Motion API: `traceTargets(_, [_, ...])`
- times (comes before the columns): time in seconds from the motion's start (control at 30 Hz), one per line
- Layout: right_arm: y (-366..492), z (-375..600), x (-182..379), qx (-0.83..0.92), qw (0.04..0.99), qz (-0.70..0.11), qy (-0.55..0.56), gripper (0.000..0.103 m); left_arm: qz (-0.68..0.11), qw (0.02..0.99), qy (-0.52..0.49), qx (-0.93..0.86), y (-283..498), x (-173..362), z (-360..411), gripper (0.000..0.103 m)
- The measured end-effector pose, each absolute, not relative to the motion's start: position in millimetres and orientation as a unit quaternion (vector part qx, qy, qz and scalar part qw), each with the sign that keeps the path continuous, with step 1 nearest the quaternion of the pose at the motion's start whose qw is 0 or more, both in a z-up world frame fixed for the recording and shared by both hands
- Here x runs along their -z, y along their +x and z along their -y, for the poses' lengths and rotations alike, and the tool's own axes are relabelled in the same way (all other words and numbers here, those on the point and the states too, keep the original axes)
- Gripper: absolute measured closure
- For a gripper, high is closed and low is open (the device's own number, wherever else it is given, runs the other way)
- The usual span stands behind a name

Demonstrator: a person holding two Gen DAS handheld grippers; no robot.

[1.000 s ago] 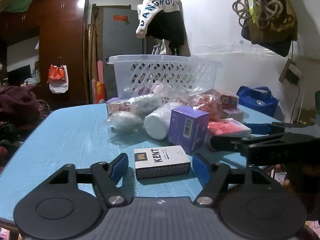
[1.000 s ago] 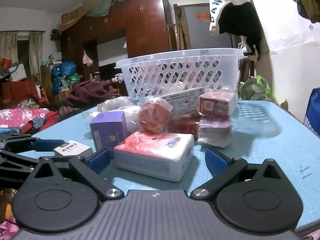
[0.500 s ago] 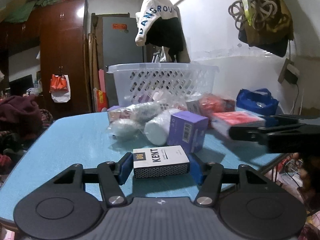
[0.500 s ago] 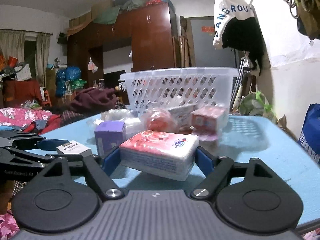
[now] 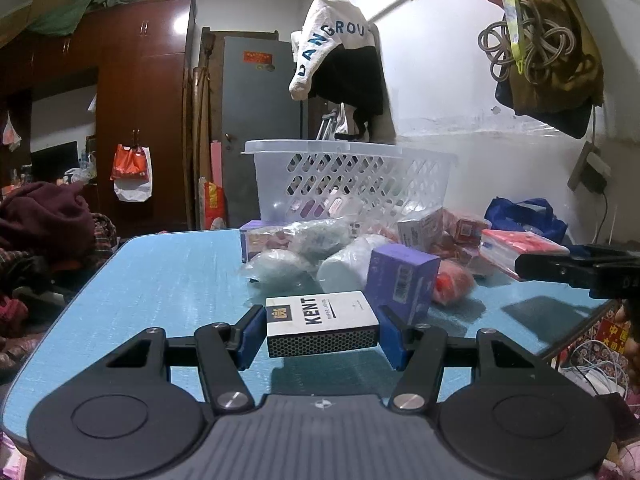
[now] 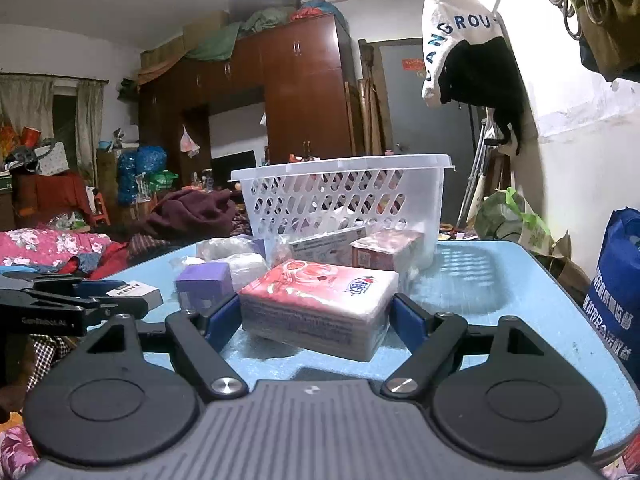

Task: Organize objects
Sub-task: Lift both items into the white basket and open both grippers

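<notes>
L claw (image 5: 322,336) clamps the KENT pack (image 5: 320,322), R claw (image 6: 316,314) clamps the red tissue pack (image 6: 320,300), both lifted off blue bench (image 5: 168,284) w/ white basket (image 5: 352,180) behind.

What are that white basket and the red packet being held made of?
Basket: likely moulded plastic, glossy and translucent, with punched lattice walls. Red packet: looks like soft tissues in thin shiny plastic film, which wrinkles and glints; right hand-held gripper grips it.
</notes>
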State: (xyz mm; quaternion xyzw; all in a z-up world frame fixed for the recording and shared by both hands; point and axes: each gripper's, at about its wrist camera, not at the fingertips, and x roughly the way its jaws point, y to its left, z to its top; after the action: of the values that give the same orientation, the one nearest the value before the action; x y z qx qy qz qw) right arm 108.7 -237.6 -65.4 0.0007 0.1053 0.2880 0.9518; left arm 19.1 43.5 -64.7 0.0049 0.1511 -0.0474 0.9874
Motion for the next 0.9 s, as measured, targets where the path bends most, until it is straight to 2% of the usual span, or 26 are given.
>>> traceTargets(0.57, [113,248,58,-0.288,0.954,-0.084,0.021,0.021,-0.134,0.989,-0.014,0.059,27,47,-58,0.040])
traceTargets(0.73, [133,248,22,-0.313,0.947,-0.052,0.044,0.021,-0.097,0.993,-0.007,0.073,54,1,-62,0.040])
traceTargets(0.83, [169,238,-13,-0.337,0.939,-0.030,0.060,0.021,-0.085,0.992,-0.021,0.090,93,-35,-62,0.040])
traceTargets(0.9, [196,224,-28,-0.316,0.948,-0.021,0.031,0.021,-0.084,0.992,-0.034,0.089,129,-56,-59,0.040])
